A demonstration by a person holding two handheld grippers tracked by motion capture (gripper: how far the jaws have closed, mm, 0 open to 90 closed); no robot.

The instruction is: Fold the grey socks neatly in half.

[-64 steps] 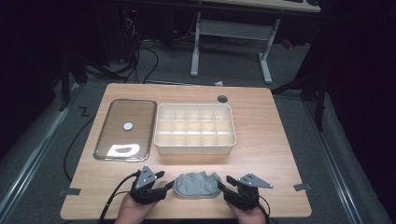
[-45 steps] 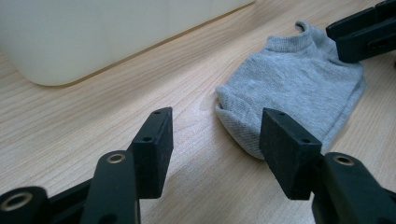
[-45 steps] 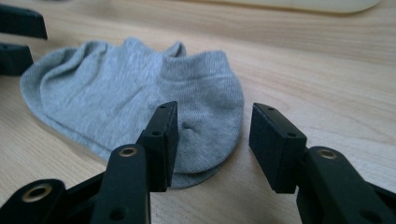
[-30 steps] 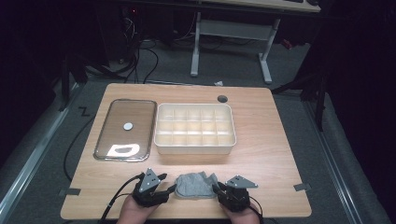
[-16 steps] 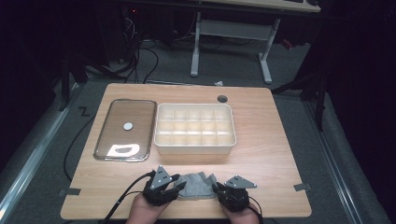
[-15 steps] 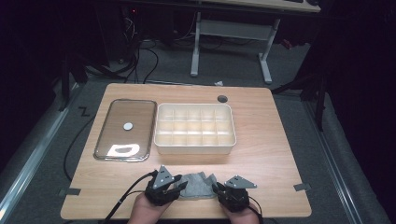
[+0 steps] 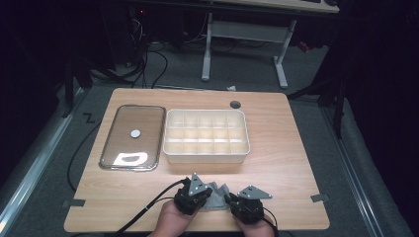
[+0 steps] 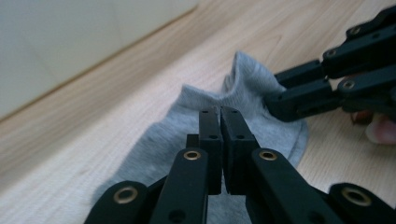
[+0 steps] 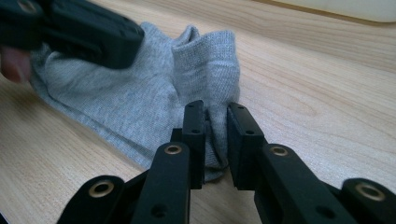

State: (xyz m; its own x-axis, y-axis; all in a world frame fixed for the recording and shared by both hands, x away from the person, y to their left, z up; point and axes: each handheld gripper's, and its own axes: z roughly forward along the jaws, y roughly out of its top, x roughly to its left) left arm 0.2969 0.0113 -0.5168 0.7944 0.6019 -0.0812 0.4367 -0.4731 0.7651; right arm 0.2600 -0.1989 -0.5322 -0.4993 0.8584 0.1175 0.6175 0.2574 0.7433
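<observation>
- Where the near edge of the surface [image 7: 123, 207] meets our hands, a grey sock [image 7: 216, 197] lies flat on the wood, a little right of the middle of that edge, with both grippers on it.
- Our left gripper [image 8: 220, 114] has just been closing; its fingers [image 8: 210, 135] are now pressed together with almost no gap. They sit over the sock's upper layer, but we cannot tell whether any cloth is caught between them.
- Our right gripper [image 9: 215, 121] pinches a raised fold of the sock at its end nearer the right edge; the cloth stands up between the fingers [image 9: 194, 130], bunched into a ridge.
- From the high view, the left gripper [image 7: 193, 196] and the right gripper [image 7: 245, 207] sit just beside each other, the sock between them.
- Toward the far edge, well apart from the sock, stands a cream compartment box [image 7: 206, 154].
- Its clear lid [image 7: 133, 138] lies just beside it, nearer the left edge.
</observation>
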